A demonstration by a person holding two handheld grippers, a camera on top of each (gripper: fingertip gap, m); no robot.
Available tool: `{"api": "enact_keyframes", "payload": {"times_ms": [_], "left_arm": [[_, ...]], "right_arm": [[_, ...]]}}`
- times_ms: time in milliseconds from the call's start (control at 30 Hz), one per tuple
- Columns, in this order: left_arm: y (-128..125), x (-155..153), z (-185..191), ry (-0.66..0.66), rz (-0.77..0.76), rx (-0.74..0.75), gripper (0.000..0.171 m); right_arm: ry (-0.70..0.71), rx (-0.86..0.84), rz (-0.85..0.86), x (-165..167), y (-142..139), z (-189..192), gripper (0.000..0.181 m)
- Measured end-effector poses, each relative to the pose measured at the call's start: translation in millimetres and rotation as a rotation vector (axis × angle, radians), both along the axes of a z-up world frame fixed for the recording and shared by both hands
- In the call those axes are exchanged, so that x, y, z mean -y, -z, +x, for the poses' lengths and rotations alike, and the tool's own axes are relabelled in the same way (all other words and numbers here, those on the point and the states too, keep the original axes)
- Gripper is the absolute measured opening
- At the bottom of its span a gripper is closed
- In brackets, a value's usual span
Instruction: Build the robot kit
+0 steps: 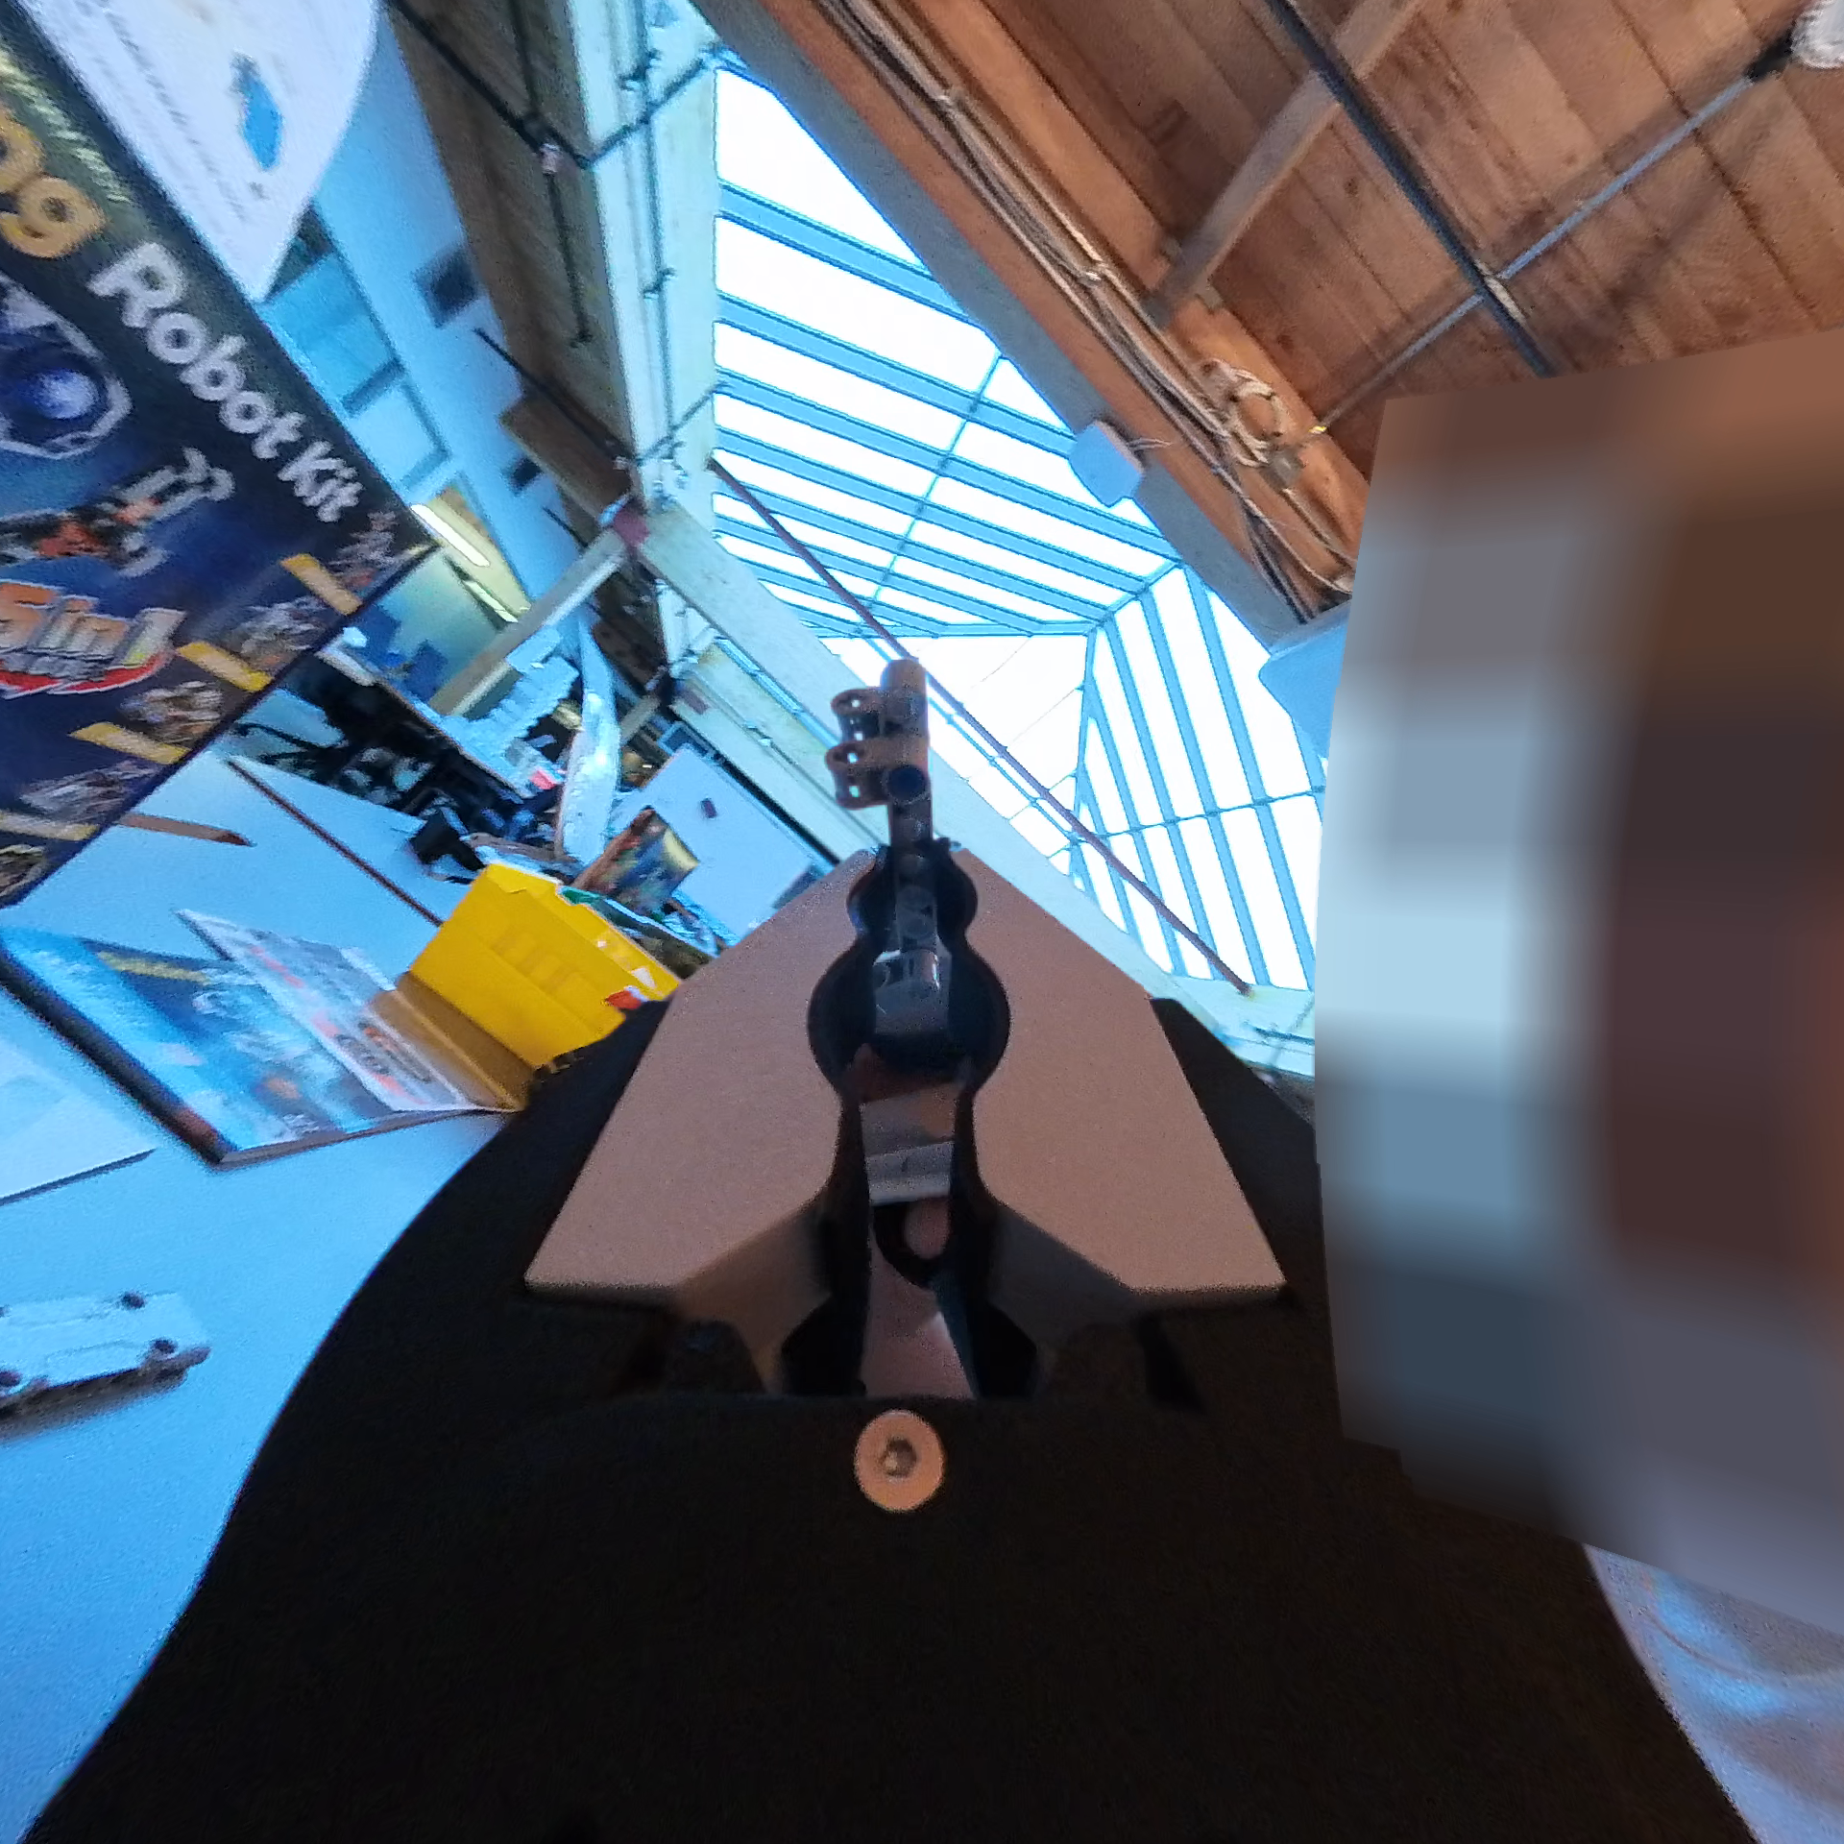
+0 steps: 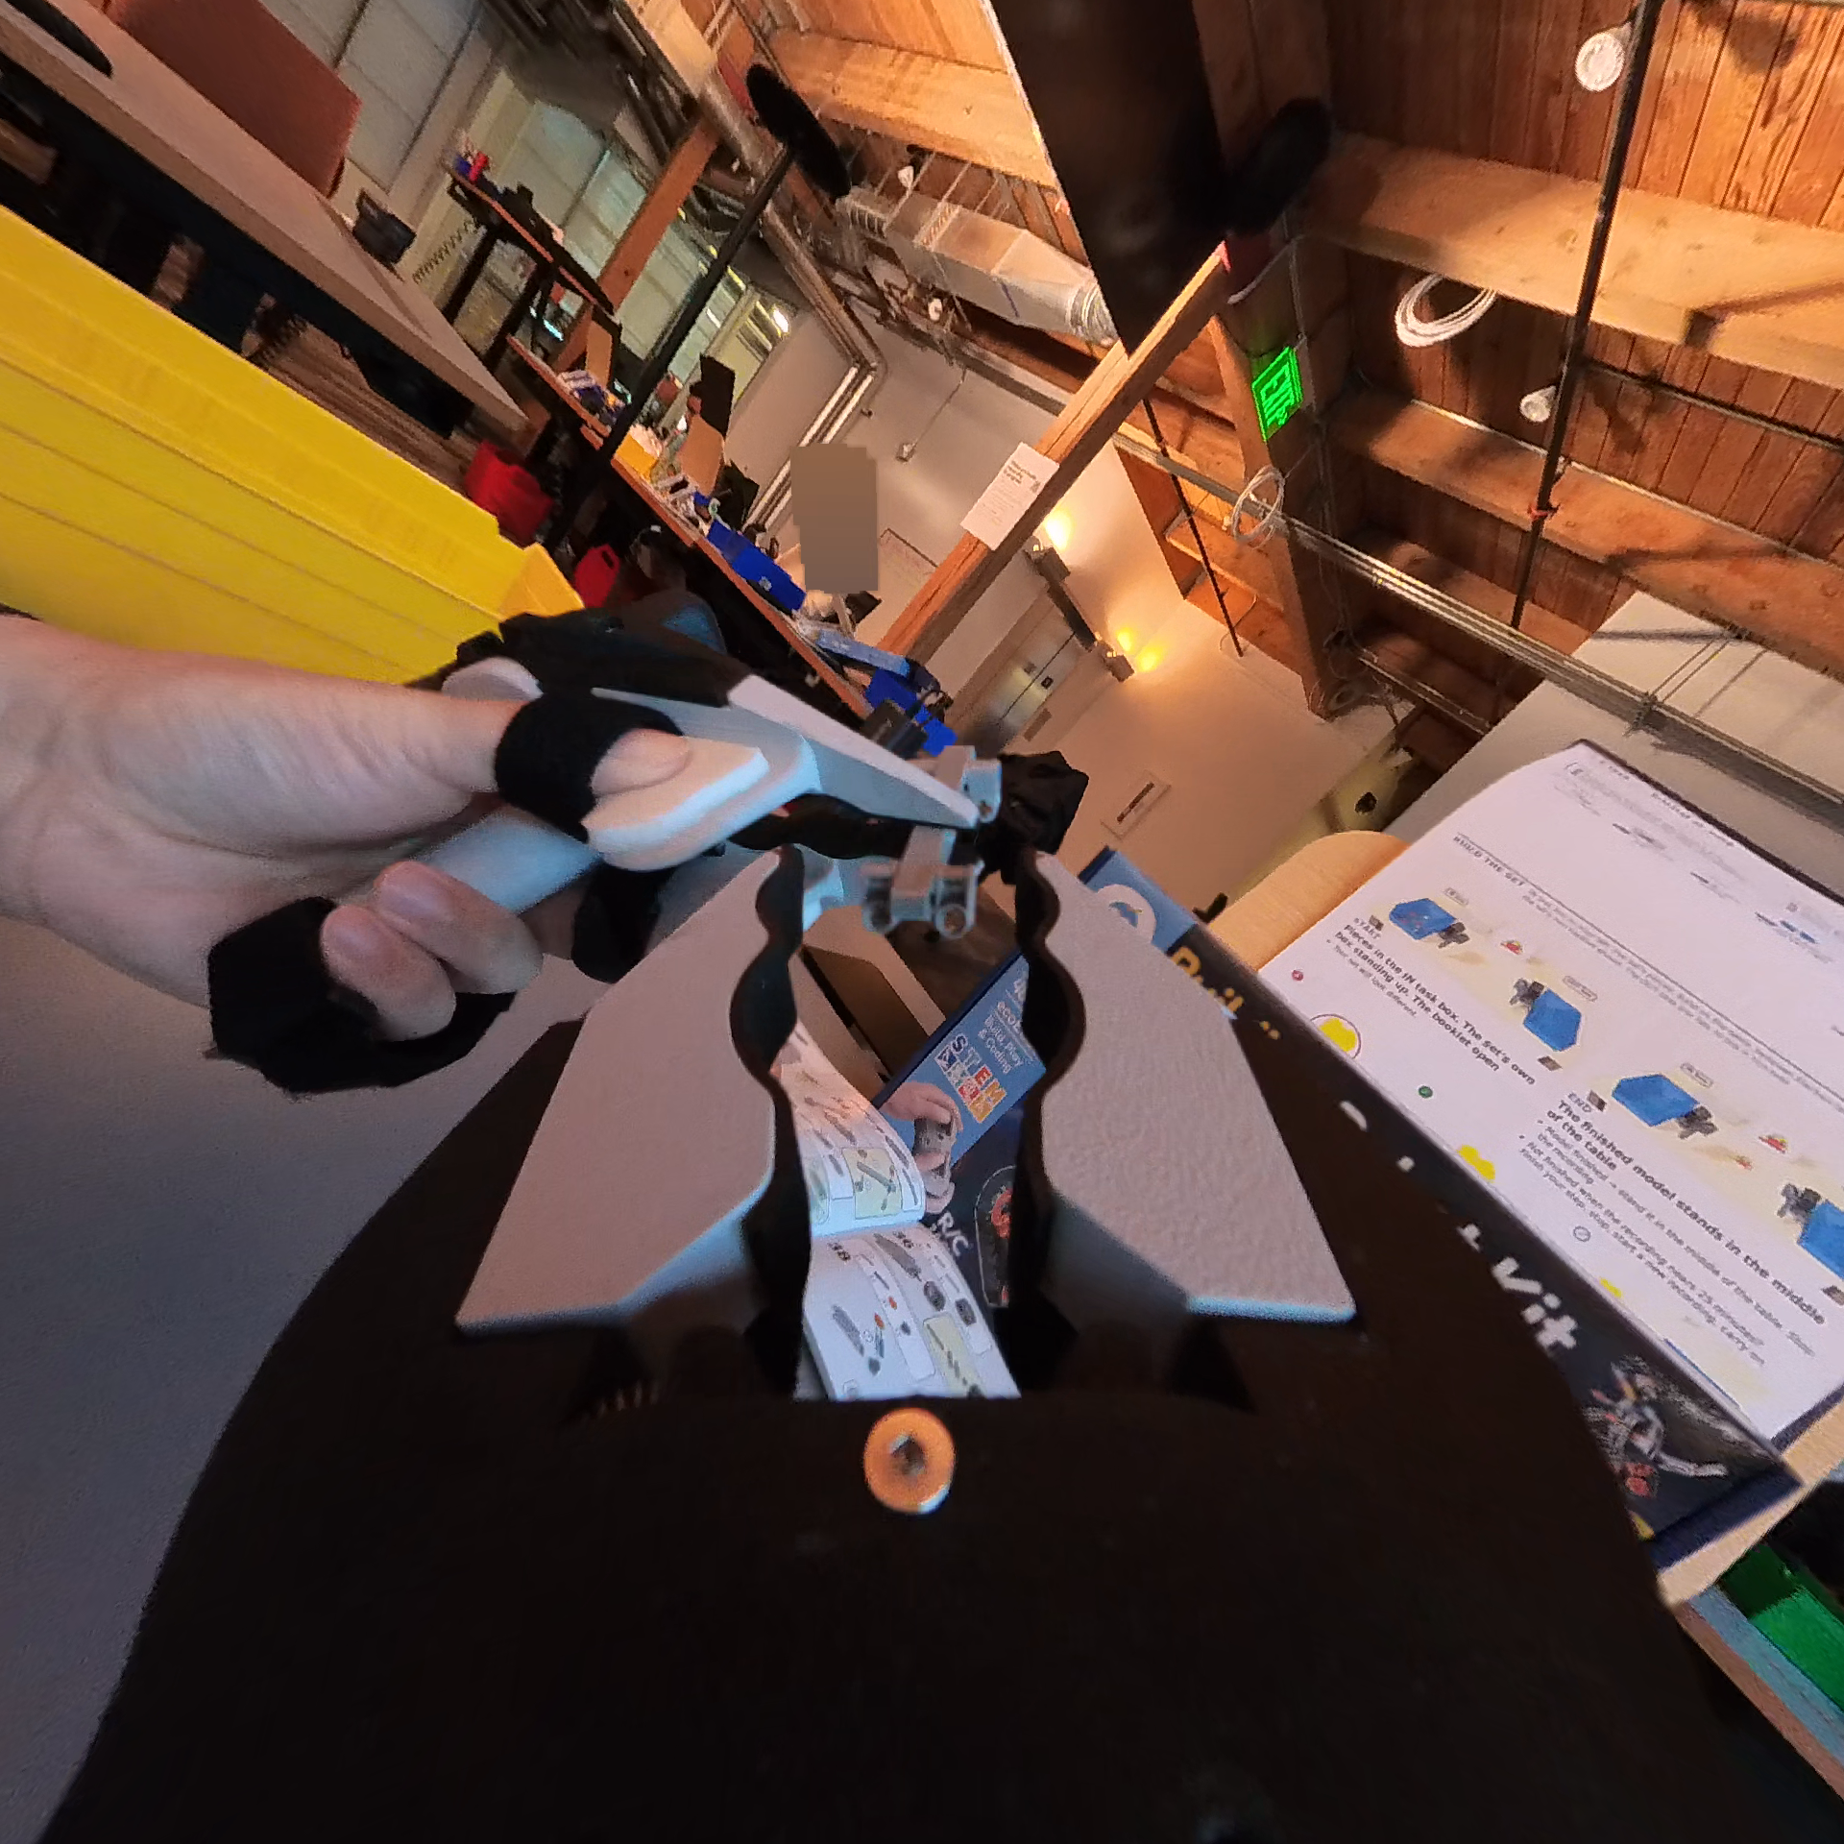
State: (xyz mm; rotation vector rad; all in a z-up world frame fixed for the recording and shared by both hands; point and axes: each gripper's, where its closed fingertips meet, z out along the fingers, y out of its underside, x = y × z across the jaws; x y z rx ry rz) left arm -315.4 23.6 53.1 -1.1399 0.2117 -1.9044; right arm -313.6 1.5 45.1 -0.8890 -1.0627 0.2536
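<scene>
My left gripper (image 1: pixel 908 870) points up toward a skylight and is shut on a small assembly of building pieces (image 1: pixel 903 788): a dark grey beam with a tan connector at its top. In the right wrist view a hand (image 2: pixel 249 778) holds the left gripper (image 2: pixel 953 808), which reaches in from the left with the grey assembly (image 2: pixel 923 883) and a black part (image 2: pixel 1038 798) at its tip. My right gripper (image 2: pixel 908 883) is open. Its two fingertips stand on either side of the assembly, and I cannot tell whether they touch it.
A yellow bin (image 2: pixel 200 479) (image 1: pixel 529 958) stands at the left. A dark kit box (image 1: pixel 150 449) bears a white instruction sheet (image 2: pixel 1597 1048). An open booklet (image 2: pixel 868 1177) lies below the right gripper. A white table (image 1: pixel 150 1257) is underneath.
</scene>
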Motion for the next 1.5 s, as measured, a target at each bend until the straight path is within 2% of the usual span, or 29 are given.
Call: {"api": "enact_keyframes", "payload": {"times_ms": [200,467,833,967,1167,1500], "left_arm": [[14,-11,5,-0.083,-0.084,-0.049,0.004],[19,-16,6,-0.123,-0.102,-0.08,0.005],[27,-21,2,-0.151,-0.146,-0.085,0.005],[30,-23,3,-0.154,-0.166,-0.089,0.005],[31,-24,2,-0.156,-0.175,-0.086,0.005],[33,-24,3,-0.167,-0.176,-0.101,0.005]], "right_arm": [[0.133,0.073,-0.019,-19,16,-3,0.041],[0.14,0.028,-0.135,-29,21,-2,0.025],[0.114,0.089,-0.149,-30,31,-4,0.028],[0.122,0.092,-0.163,-33,32,-2,0.024],[0.156,0.13,-0.114,-33,33,-3,0.023],[0.11,0.132,-0.217,-35,37,-1,0.023]]}}
